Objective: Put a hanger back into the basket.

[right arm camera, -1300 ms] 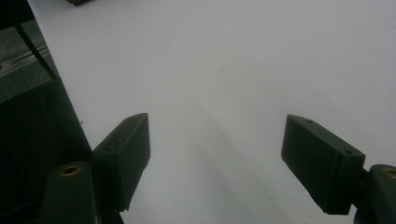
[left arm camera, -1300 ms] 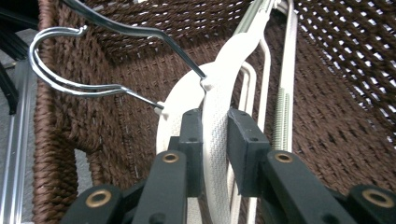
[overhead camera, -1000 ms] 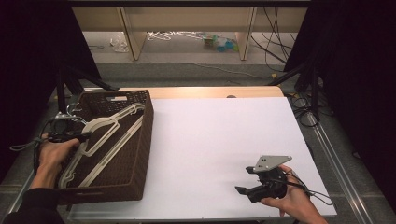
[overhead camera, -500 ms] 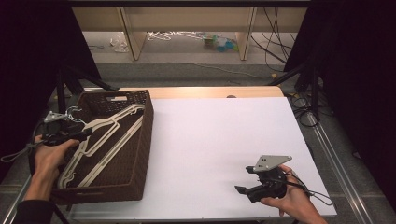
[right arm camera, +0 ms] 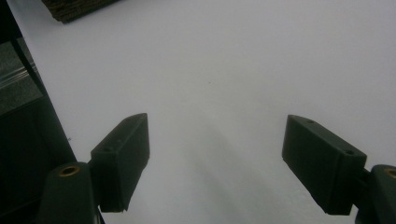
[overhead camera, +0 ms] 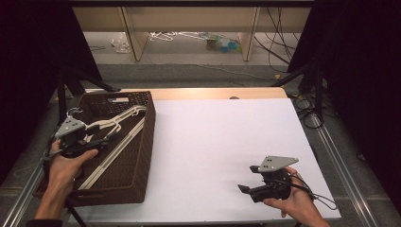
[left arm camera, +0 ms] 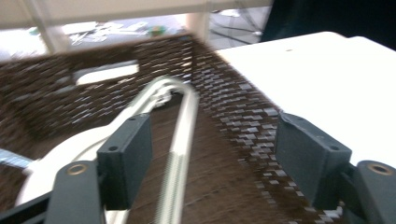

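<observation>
Since a second ago, the left gripper [overhead camera: 101, 144] has pulled back toward the near left part of the basket [overhead camera: 142, 142] and lifted a little, and its jaws have just been opening. In the earlier high views it sat further up among the hangers [overhead camera: 116, 125]; now it hovers over the basket's left half, held in the person's left hand [overhead camera: 66, 163].

From the left gripper view, the two black jaws stand wide apart. A white hanger [left arm camera: 180, 140] lies in the gap between them, but neither pad touches it. The view is blurred, so finer detail of the hanger cannot be made out.

The hangers are white plastic and lie inside the dark brown woven basket, their long bars running diagonally from its far right corner toward its near left. The basket rests on the left edge of a white table [overhead camera: 227, 142].

The right gripper [overhead camera: 246, 189] has not moved. It lies low over the near right part of the table, in the person's right hand [overhead camera: 295, 201], well apart from the basket. In the right gripper view its jaws are spread wide with bare white table [right arm camera: 224, 70] between them, gripping nothing. A corner of the basket [right arm camera: 74, 9] shows at the top left of that view.
</observation>
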The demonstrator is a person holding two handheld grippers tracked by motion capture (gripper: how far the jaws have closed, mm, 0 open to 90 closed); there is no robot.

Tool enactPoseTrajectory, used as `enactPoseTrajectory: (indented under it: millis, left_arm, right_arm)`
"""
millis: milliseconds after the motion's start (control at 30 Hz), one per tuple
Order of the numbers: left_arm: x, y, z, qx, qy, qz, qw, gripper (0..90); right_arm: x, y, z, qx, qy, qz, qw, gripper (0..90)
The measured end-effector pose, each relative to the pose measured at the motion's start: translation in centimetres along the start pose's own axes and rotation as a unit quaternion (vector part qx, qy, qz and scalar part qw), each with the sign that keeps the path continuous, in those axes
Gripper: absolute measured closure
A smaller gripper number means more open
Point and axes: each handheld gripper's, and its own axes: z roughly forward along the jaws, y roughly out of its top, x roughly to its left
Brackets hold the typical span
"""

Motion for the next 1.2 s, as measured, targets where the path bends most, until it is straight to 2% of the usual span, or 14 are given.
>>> enactPoseTrajectory:
  millis: [167, 300, 333, 400, 433, 600, 633, 733, 867, 900, 967, 1033, 1200]
  left_arm:
    - [-2.6, 0.4, 0.4, -0.010, -0.026, 0.014, 0.9995, 19.3]
    - [-4.0, 0.3, 0.6, -0.009, -0.040, 0.023, 0.9989, 19.1]
    - [-4.4, 0.3, 0.7, -0.010, -0.043, 0.019, 0.9988, 19.1]
    - [-5.4, 0.2, 0.7, -0.010, -0.055, 0.030, 0.9980, 18.6]
    - [-6.0, 0.2, 0.7, -0.011, -0.059, 0.027, 0.9978, 18.3]
    - [-8.7, 0.0, 0.6, -0.013, -0.080, 0.044, 0.9958, 17.5]
    - [-9.2, -0.1, 0.6, -0.013, -0.084, 0.043, 0.9954, 17.3]
    - [-11.3, -0.5, 0.6, -0.014, -0.101, 0.053, 0.9934, 17.3]
    - [-13.5, -1.2, 0.8, -0.011, -0.119, 0.067, 0.9906, 17.3]
    - [-14.1, -1.5, 0.8, -0.008, -0.119, 0.066, 0.9907, 17.4]
    - [-14.9, -2.0, 0.8, -0.008, -0.127, 0.069, 0.9895, 17.4]
    - [-15.7, -2.8, 0.8, -0.008, -0.129, 0.069, 0.9893, 17.4]
    - [-16.8, -4.2, 0.7, -0.001, -0.145, 0.073, 0.9867, 17.4]
  right_arm:
    - [0.0, 0.0, 0.1, -0.005, 0.000, 0.003, 1.0000, 24.0]
    - [0.0, -0.1, 0.2, -0.007, 0.001, 0.003, 1.0000, 24.0]
    - [0.0, -0.1, 0.2, -0.008, 0.001, 0.003, 1.0000, 24.0]
    - [-0.1, -0.1, 0.2, -0.013, -0.001, 0.001, 0.9999, 24.0]
    - [-0.1, -0.1, 0.2, -0.013, -0.001, 0.005, 0.9999, 24.0]
    - [-0.3, -0.2, 0.3, -0.018, 0.002, 0.004, 0.9998, 24.0]
    - [-0.3, -0.3, 0.3, -0.016, 0.001, 0.011, 0.9998, 23.9]
    - [-0.5, -0.5, 0.3, -0.020, 0.003, 0.007, 0.9998, 23.9]
    - [-0.5, -0.6, 0.1, -0.022, -0.003, 0.010, 0.9997, 23.9]
    - [-0.5, -0.5, 0.1, -0.025, -0.004, 0.010, 0.9996, 23.9]
    - [-0.3, -0.6, -0.1, -0.031, -0.006, 0.015, 0.9994, 23.7]
    - [-0.1, -0.6, -0.1, -0.042, -0.009, 0.015, 0.9990, 23.7]
    - [0.5, -0.7, -0.4, -0.058, -0.007, 0.022, 0.9980, 23.5]
